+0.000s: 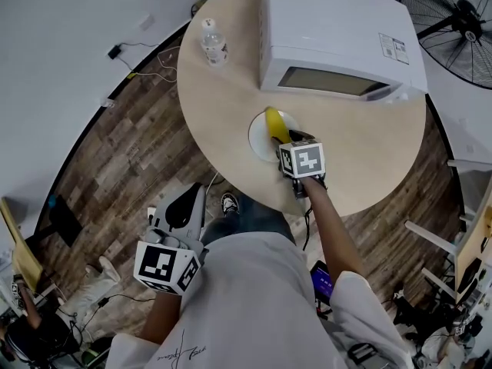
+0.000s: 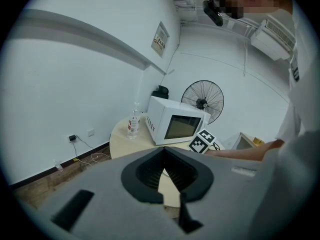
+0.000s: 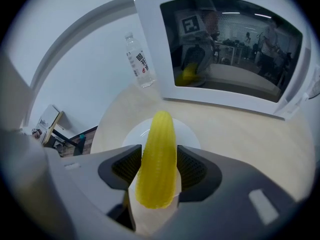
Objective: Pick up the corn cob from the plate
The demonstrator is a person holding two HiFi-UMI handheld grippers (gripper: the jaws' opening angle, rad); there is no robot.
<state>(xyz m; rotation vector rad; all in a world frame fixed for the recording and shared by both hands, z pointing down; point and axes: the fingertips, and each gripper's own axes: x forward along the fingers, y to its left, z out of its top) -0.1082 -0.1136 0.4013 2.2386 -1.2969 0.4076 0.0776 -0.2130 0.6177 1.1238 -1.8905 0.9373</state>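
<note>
Right gripper (image 3: 159,170), jaws apart, straddles the corn cob (image 3: 160,134) — lying on the plate (image 3: 189,135), long axis straight out between them — while the left gripper (image 1: 183,210), open and empty, hangs well away.

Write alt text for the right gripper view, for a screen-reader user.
A yellow corn cob lies between the right gripper's open jaws, its far end over a white plate on a light wooden table. Behind it stand a white microwave, whose door glass reflects the gripper, and a water bottle.
</note>
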